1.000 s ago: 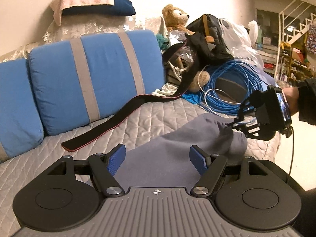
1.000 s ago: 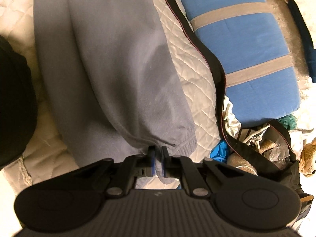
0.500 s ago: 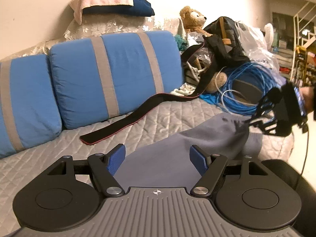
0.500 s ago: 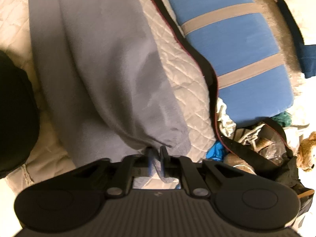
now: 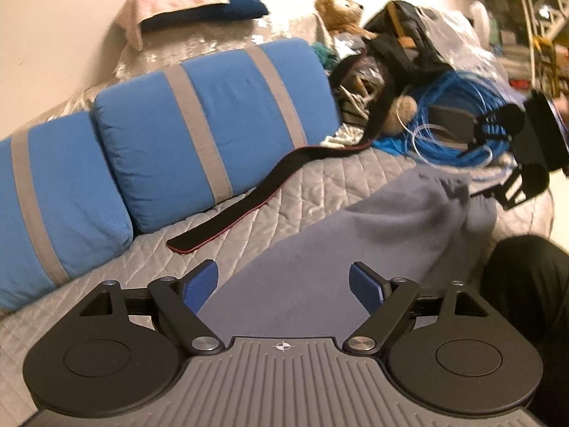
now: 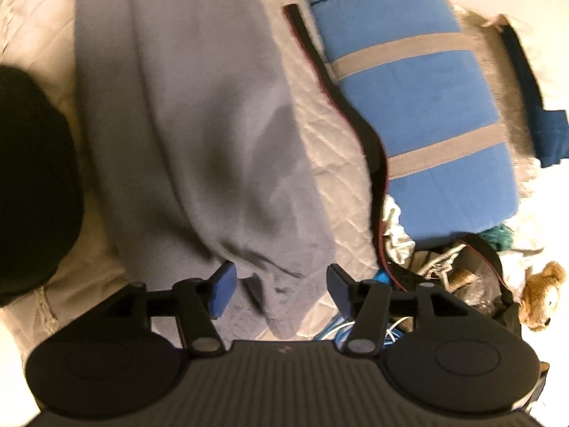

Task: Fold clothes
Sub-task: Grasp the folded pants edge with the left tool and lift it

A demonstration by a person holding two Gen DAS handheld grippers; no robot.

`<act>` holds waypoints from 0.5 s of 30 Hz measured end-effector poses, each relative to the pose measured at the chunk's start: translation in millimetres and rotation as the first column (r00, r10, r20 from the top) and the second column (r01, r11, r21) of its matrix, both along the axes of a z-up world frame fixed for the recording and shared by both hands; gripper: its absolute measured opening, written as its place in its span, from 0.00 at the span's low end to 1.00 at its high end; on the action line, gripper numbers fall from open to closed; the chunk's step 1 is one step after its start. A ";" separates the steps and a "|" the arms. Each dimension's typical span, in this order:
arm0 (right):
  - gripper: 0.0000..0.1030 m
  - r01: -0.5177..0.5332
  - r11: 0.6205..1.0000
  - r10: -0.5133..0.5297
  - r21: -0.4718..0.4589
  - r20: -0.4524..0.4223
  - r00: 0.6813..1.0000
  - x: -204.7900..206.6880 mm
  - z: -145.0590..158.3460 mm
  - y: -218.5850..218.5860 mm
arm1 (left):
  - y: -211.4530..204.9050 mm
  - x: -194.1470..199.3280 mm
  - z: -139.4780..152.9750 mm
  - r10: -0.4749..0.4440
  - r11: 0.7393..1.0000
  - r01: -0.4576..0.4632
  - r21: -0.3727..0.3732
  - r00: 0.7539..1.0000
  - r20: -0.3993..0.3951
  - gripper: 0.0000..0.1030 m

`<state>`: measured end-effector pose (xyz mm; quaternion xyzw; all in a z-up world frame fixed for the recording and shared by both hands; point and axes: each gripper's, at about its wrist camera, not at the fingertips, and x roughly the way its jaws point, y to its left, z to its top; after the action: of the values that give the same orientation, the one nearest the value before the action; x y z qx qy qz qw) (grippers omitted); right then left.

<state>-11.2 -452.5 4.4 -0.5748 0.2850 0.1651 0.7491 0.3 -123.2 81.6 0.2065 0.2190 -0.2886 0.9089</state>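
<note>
1. Left wrist view: a grey garment [image 5: 355,227] of soft, fleecy cloth lies stretched along the quilted cover [image 5: 320,178] of a sofa, running from just under the camera away toward the right.
2. Its near part is smooth and flat; its far end is bunched into rounded folds with a gathered cuff-like edge.
3. The left tongs [image 5: 283,288] stand wide and are opening, their blue pads on either side above the grey cloth without pressing on it.
4. Beyond the garment's far end, the right tongs [image 5: 498,163] hang spread over the bunched end, blurred.
5. A black strap [image 5: 249,203] with a red edge lies on the cover beside the garment and apart from it, in front of blue cushions [image 5: 213,124] with grey bands.
6. Farther back sit a coil of blue cable [image 5: 455,121], a black bag [image 5: 409,39] and a teddy bear [image 5: 338,7].
7. Right wrist view: the same grey garment [image 6: 199,114] fills the middle, long and narrow, with one layer folded lengthwise over another, so that a soft ridge runs down it.
8. Its near end narrows to a crumpled, ribbed-looking cuff lying on the cover between the pads.
9. The right tongs [image 6: 281,284] are parted and opening; the cuff lies between the pads, neither of which presses on it.
10. A dark, black shape [image 6: 32,178] fills the left edge; I cannot tell what it is.
</note>
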 end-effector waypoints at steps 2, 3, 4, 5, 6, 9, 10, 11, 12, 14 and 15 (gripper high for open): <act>0.69 -0.003 1.000 0.003 -0.029 -0.007 1.000 3.8 -8.7 -1.0 | -4.8 -0.3 -5.8 -0.016 1.000 0.016 0.021 1.000 0.003 0.78; 0.69 -0.004 0.999 0.004 -0.039 -0.007 1.000 5.8 -12.8 -1.8 | -7.3 -0.4 -8.7 -0.025 0.999 0.025 0.032 1.000 0.003 0.78; 0.67 -0.002 0.999 0.002 -0.045 -0.007 1.000 7.7 -16.6 -2.5 | -9.8 -0.9 -12.4 -0.037 0.998 0.037 0.042 0.999 0.005 0.78; 0.65 0.005 0.999 -0.006 -0.052 -0.015 1.000 10.8 -20.8 -3.3 | -12.7 -1.3 -16.4 -0.051 0.997 0.051 0.058 0.999 0.009 0.78; 0.60 0.014 0.998 -0.016 -0.059 -0.026 1.000 14.1 -24.6 -3.9 | -16.3 -2.3 -21.1 -0.070 0.994 0.068 0.083 0.997 0.020 0.78; 0.27 0.040 0.997 -0.043 -0.059 -0.044 0.998 22.0 -27.1 -5.3 | -27.8 -7.4 -35.9 -0.130 0.979 0.119 0.168 0.990 0.058 0.78; 0.20 0.043 0.998 -0.045 -0.046 -0.043 0.998 22.9 -23.8 -5.3 | -32.3 -9.9 -41.9 -0.150 0.969 0.133 0.206 0.986 0.067 0.78; 0.12 0.044 0.999 -0.045 -0.032 -0.037 0.998 23.9 -18.9 -5.5 | -36.9 -12.4 -48.0 -0.170 0.959 0.147 0.243 0.983 0.074 0.78; 0.11 0.047 0.999 -0.048 -0.020 -0.031 0.998 25.3 -13.4 -5.9 | -41.0 -14.0 -53.8 -0.186 0.948 0.159 0.277 0.980 0.076 0.78; 0.07 0.051 0.999 -0.051 -0.001 -0.017 0.999 28.3 -2.3 -7.3 | -49.2 -17.0 -65.5 -0.219 0.923 0.181 0.341 0.973 0.075 0.78; 0.07 0.052 0.999 -0.052 0.005 -0.006 0.999 30.2 3.1 -8.2 | -53.1 -17.5 -71.0 -0.233 0.909 0.189 0.372 0.970 0.076 0.78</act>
<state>18.9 -460.7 7.5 -0.5647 0.3017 0.1479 0.7538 -17.2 -176.3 10.6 0.4098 0.1906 -0.3270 0.8300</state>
